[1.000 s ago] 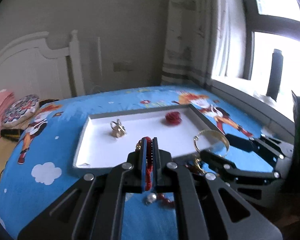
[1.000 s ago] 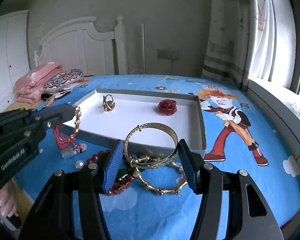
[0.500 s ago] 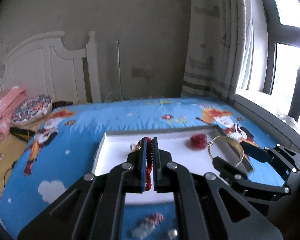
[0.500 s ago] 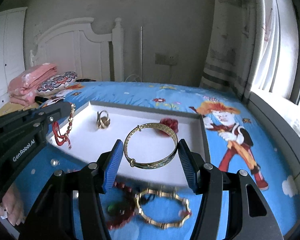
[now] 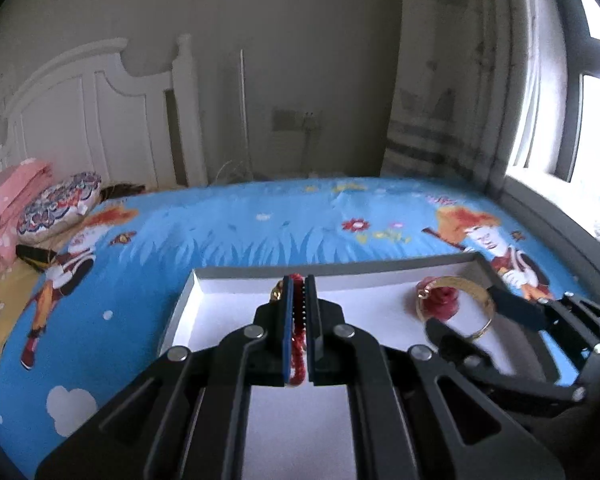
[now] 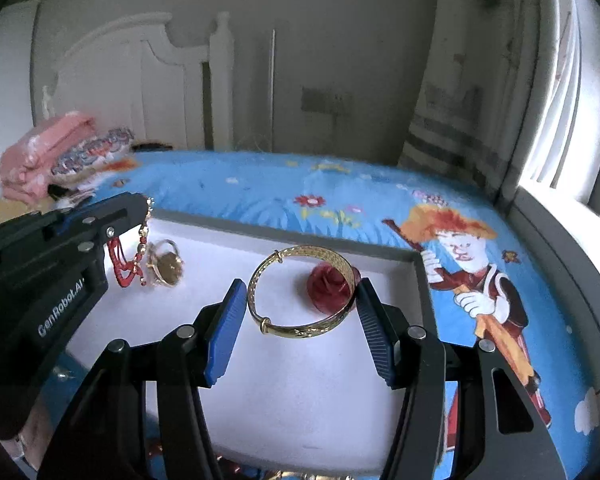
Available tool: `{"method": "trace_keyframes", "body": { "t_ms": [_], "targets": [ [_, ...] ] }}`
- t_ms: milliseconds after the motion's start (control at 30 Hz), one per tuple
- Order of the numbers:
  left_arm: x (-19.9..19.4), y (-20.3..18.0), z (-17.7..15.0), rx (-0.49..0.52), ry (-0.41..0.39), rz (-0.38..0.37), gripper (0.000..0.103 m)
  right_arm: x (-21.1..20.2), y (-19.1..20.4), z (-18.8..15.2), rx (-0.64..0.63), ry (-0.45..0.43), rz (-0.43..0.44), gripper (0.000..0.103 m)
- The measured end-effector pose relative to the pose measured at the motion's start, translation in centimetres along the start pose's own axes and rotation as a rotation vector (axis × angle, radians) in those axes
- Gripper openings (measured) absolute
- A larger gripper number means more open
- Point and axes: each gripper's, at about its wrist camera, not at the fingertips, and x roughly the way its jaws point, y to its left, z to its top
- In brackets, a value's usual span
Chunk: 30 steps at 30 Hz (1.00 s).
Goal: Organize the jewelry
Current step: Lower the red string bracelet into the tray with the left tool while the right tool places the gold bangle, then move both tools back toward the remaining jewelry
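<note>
Left gripper (image 5: 299,300) pinching red cord bracelet (image 6: 126,260), right gripper (image 6: 300,304) clamped across gold bangle (image 6: 302,292); both over white tray (image 6: 418,258), apparently clear of its floor.

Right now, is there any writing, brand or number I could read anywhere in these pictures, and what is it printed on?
"GenRobot.AI": white letters on the black body of the left gripper, seen from the right wrist view.
The bedsheet carries cartoon pictures only, no words that I can make out.
The gold bangle has an engraved pattern, too fine to read as text.
Nothing else readable.
</note>
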Motion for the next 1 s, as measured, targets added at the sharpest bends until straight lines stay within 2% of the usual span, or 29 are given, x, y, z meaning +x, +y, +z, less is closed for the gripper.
{"method": "trace_keyframes", "body": {
  "t_ms": [67,133,167,200,233,300,433,500,533,667,800,900,1000],
  "targets": [
    [0.5,0.2,-0.2,-0.014,0.017,0.01,0.01,0.6,-0.5,0.2,0.026,0.021,0.006,0.054],
    [0.6,0.6,-0.2,-0.019,0.024,0.024,0.036,0.9,-0.7,0.3,0.027,0.029,-0.015,0.062],
    [0.4,0.8,-0.2,-0.022,0.013,0.04,0.045,0.9,-0.8,0.3,0.026,0.03,-0.019,0.069],
    [0.1,1.0,-0.1,-0.024,0.005,0.052,0.061,0.8,-0.9,0.4,0.026,0.022,-0.023,0.069],
    [-0.3,1.3,0.0,-0.029,-0.005,0.067,0.069,0.6,-1.0,0.3,0.023,0.017,-0.028,0.069],
    [-1.3,2.1,0.1,-0.051,-0.017,0.083,0.074,0.1,-1.3,0.3,0.023,0.017,-0.028,0.069],
    [-4.0,3.3,-0.4,-0.09,-0.051,0.087,0.093,-2.2,-2.5,-0.1,0.044,-0.013,-0.01,0.074],
    [-5.8,3.7,-1.3,-0.109,-0.081,0.095,0.098,-3.7,-2.9,-0.6,0.052,-0.044,-0.006,0.083],
    [-6.8,3.9,-1.9,-0.121,-0.096,0.092,0.098,-4.6,-3.0,-1.0,0.053,-0.063,-0.008,0.084],
    [-9.9,4.3,-4.6,-0.143,-0.108,0.085,0.098,-7.9,-3.2,-2.9,0.045,-0.108,-0.008,0.084],
    [-12.1,4.5,-7.3,-0.175,-0.1,0.076,0.098,-11.1,-3.3,-5.3,0.057,-0.162,0.036,0.085],
    [-13.1,4.4,-8.9,-0.191,-0.072,0.076,0.098,-12.2,-3.2,-6.9,0.079,-0.158,0.067,0.085],
    [-13.8,4.0,-10.3,-0.17,-0.073,0.107,0.098,-12.6,-2.9,-8.5,0.067,-0.138,0.074,0.085]
  ]
}}
